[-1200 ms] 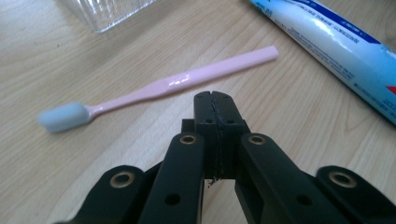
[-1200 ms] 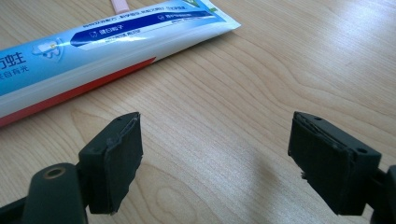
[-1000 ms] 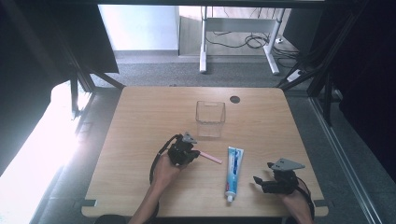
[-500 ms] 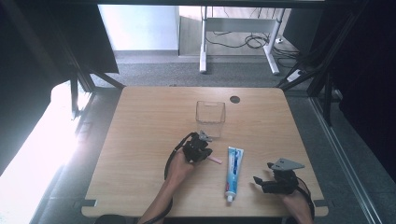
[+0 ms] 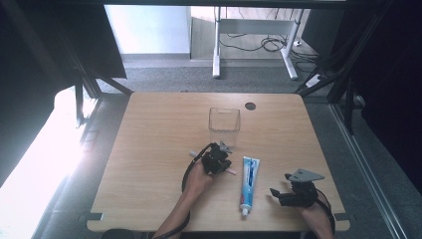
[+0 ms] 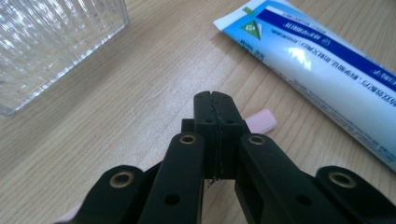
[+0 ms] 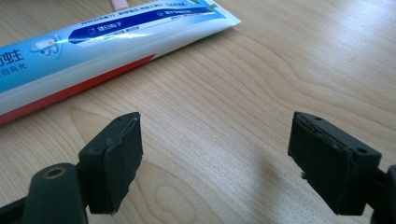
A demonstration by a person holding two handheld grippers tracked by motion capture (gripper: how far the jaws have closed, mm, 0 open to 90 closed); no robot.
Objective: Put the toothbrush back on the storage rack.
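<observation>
The pink stick (image 6: 260, 121) lies on the table (image 5: 149, 149) under my left gripper (image 6: 215, 100), clenched on nothing, between glass (image 5: 224, 123) and toothpaste (image 5: 249, 179). My right gripper (image 7: 215, 158) is released over bare wood near the edge.

Toothpaste tube (image 7: 93, 42) beside my right jaws: white Chinese print on its blue band, too small for me to read. At the frame's left edge, large blue characters, "驻" legible, then small "自有光" under it. From my left gripper view the same tube (image 6: 327, 70) carries upside-down fine print, unreadable. No brand name made out.
</observation>
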